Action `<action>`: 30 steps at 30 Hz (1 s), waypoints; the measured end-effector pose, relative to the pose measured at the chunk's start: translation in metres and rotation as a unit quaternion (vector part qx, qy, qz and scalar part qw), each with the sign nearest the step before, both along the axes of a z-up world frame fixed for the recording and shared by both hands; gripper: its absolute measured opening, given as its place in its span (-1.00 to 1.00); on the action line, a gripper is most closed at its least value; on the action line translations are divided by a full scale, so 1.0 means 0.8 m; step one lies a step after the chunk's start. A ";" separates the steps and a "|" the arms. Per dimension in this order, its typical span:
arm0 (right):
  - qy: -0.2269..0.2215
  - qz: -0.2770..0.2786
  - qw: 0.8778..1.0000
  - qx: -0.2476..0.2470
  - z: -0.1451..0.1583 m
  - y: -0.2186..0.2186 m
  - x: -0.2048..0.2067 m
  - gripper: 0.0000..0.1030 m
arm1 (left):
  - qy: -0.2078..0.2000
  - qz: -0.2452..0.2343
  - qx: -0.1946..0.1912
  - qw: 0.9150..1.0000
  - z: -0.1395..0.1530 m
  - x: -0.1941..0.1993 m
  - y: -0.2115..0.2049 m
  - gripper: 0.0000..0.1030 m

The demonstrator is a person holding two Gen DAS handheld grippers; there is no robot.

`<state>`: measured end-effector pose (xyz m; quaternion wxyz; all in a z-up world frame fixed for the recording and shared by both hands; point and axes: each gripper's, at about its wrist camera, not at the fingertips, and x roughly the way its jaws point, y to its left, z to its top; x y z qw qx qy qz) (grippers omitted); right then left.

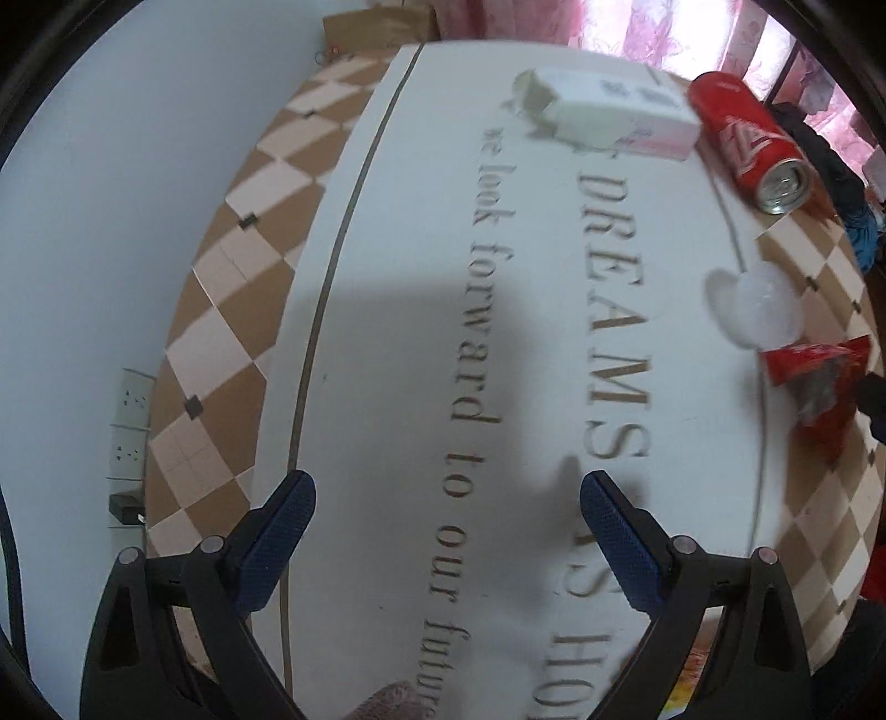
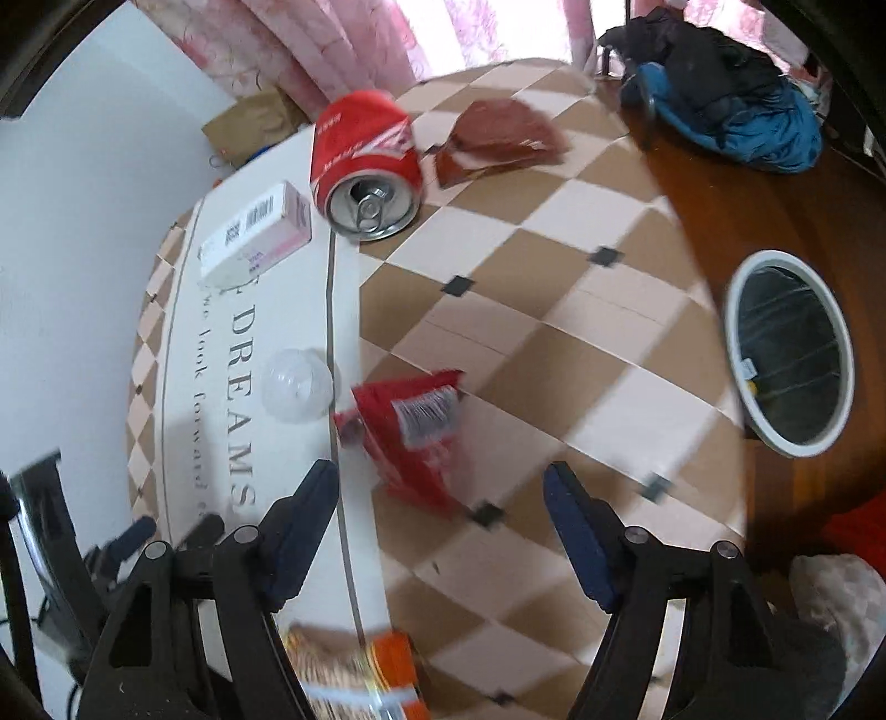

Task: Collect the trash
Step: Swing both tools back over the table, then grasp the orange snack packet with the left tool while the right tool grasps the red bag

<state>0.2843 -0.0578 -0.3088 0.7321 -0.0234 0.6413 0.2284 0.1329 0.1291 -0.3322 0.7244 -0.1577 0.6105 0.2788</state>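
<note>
One bin [image 2: 748,407], dark liner inside; red can [image 2: 362,166] lies open-ended nearby.

Daylight glows through the pink curtains [image 2: 310,50], blown out white — a soft shadow falls across the tabletop [image 1: 387,343]; fisheye bending, motion blur, dark corners.

Red can [image 2: 362,166] on side; white carton [image 2: 256,235], clear cup [image 2: 296,386], red wrapper [image 2: 412,429] scattered nearby.
</note>
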 end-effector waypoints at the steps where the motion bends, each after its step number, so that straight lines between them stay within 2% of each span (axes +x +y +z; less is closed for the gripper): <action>1: 0.005 0.003 1.000 -0.002 -0.010 0.010 0.002 0.51 | 0.000 -0.001 -0.003 1.000 -0.003 -0.002 0.003 0.90; 2: 0.007 0.007 1.000 -0.005 -0.017 0.018 0.004 0.49 | 0.000 -0.002 -0.005 1.000 -0.006 -0.003 0.005 0.92; 4: 0.007 0.016 1.000 -0.013 -0.028 0.032 0.010 0.25 | -0.006 -0.003 -0.011 1.000 -0.010 -0.005 0.008 0.94; 5: 0.010 0.026 0.999 -0.016 -0.035 0.038 0.010 -0.10 | -0.007 -0.004 -0.013 1.000 -0.009 -0.005 0.010 0.94; 8: -0.008 0.040 0.999 -0.017 -0.031 0.037 0.007 -0.63 | -0.009 -0.006 -0.012 1.000 -0.007 -0.009 0.009 0.92; 13: -0.021 0.046 0.999 -0.012 -0.007 -0.008 -0.006 -0.68 | -0.030 -0.028 -0.021 0.999 0.029 -0.018 -0.010 0.88; 18: -0.020 0.030 0.999 0.004 0.020 -0.083 -0.045 -0.68 | -0.065 -0.037 -0.101 0.992 0.063 -0.056 -0.055 0.88; 22: -0.007 0.002 1.000 0.023 0.018 -0.123 -0.075 -0.68 | -0.064 -0.031 -0.160 0.985 0.053 -0.061 -0.105 0.88; 25: 0.006 -0.011 0.999 0.031 0.005 -0.135 -0.089 -0.68 | -0.057 -0.013 -0.199 0.978 0.024 -0.058 -0.125 0.84; 26: 0.010 -0.012 0.999 0.032 -0.001 -0.137 -0.093 -0.68 | -0.056 -0.009 -0.206 0.977 0.017 -0.055 -0.131 0.74; 27: 0.010 -0.011 0.999 0.030 -0.003 -0.136 -0.097 -0.68 | -0.055 -0.006 -0.213 0.976 0.011 -0.052 -0.136 0.42; 28: 0.008 -0.010 1.000 0.027 -0.007 -0.137 -0.100 -0.68 | -0.053 -0.004 -0.204 0.977 0.011 -0.049 -0.140 0.37; 29: 0.008 -0.010 1.000 0.025 -0.011 -0.138 -0.103 -0.68 | -0.062 -0.008 -0.191 0.980 0.017 -0.046 -0.145 0.19; 30: 0.008 -0.010 1.000 0.023 -0.013 -0.137 -0.105 -0.68 | -0.066 -0.015 -0.184 0.981 0.022 -0.041 -0.150 -0.27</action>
